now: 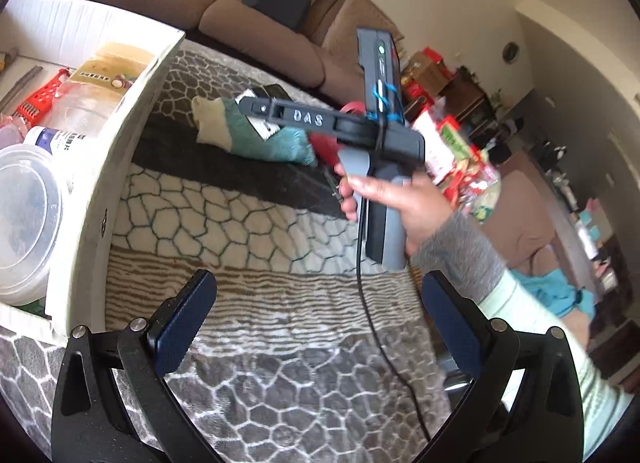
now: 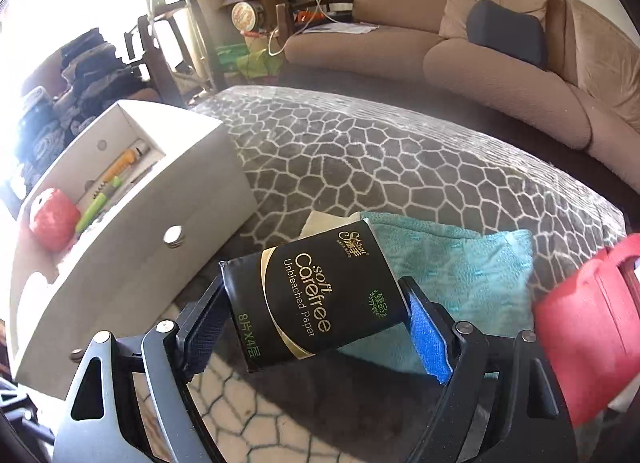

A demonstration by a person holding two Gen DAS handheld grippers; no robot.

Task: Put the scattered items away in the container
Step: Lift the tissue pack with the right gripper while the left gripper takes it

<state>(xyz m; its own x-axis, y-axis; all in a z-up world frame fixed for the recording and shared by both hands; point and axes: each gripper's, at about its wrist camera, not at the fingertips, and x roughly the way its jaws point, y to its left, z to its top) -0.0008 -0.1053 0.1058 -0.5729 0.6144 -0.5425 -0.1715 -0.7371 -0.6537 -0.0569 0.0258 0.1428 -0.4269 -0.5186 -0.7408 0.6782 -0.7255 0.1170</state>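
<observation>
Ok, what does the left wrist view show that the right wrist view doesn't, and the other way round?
Only left wrist: the hand holding the right gripper side-on, the open, empty left gripper, and a clear lidded tub in the white box. Only right wrist: the tissue pack label, spanning the right jaws pad to pad, and a pink ball. Both: that box, teal towel, sofa.

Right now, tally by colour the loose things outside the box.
Black: 1 (pack)
Teal: 1 (towel)
Cream: 1 (cloth)
Red: 1 (item, partly out of frame)
Total: 4
</observation>
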